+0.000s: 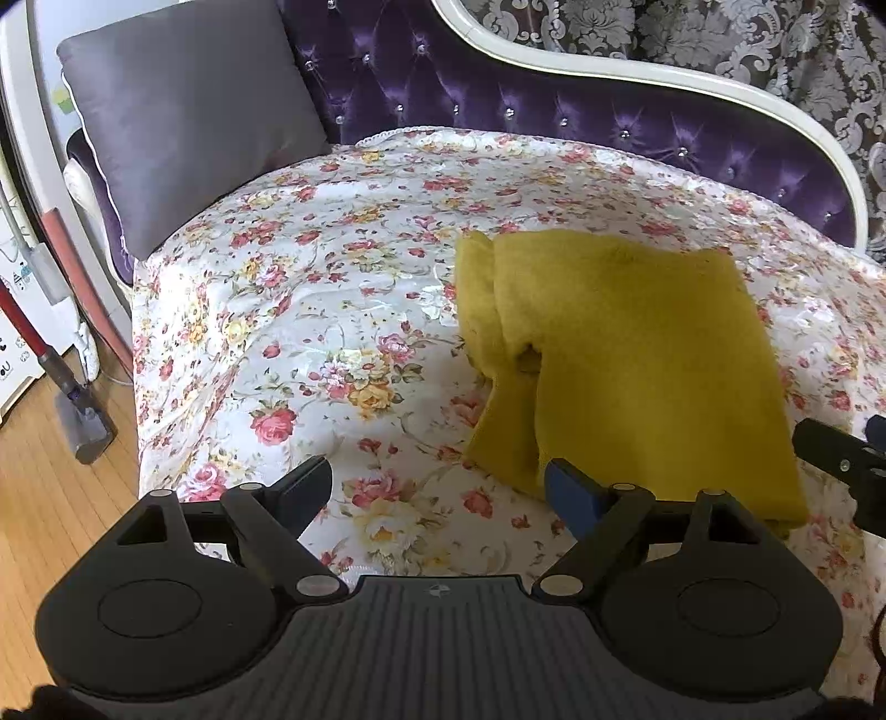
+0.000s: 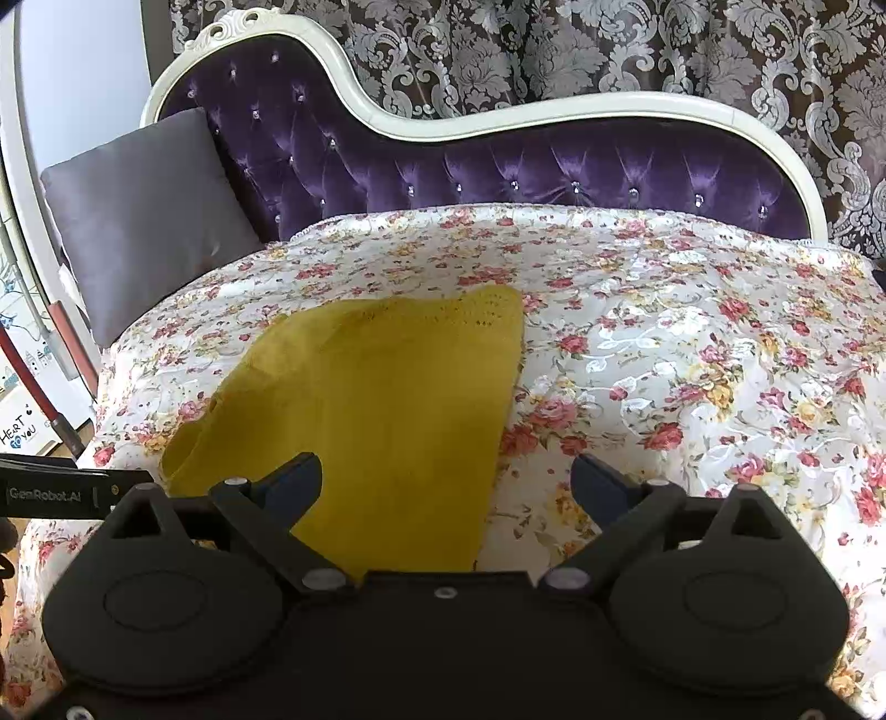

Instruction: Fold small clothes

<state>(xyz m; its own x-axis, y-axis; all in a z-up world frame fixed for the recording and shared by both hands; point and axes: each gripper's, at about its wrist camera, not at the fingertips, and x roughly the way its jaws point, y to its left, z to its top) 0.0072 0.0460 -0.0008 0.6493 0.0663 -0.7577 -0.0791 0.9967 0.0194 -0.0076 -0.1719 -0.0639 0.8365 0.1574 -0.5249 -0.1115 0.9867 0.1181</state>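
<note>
A mustard-yellow knitted garment point(image 1: 626, 360) lies folded on the floral cover point(image 1: 332, 310) of a chaise. In the left wrist view it lies right of centre, a narrow part doubled along its left edge. My left gripper point(image 1: 440, 487) is open and empty, above the cover at the garment's near left corner. In the right wrist view the garment point(image 2: 382, 399) lies left of centre. My right gripper point(image 2: 446, 482) is open and empty, its left finger over the garment's near edge and its right finger over the cover point(image 2: 692, 360).
A grey cushion point(image 1: 188, 116) leans at the chaise's left end, against the purple tufted backrest point(image 2: 554, 166). A vacuum cleaner point(image 1: 72, 410) stands on the wooden floor at left. Patterned curtains point(image 2: 609, 50) hang behind. The right gripper's tip point(image 1: 841, 459) shows at the right edge of the left wrist view.
</note>
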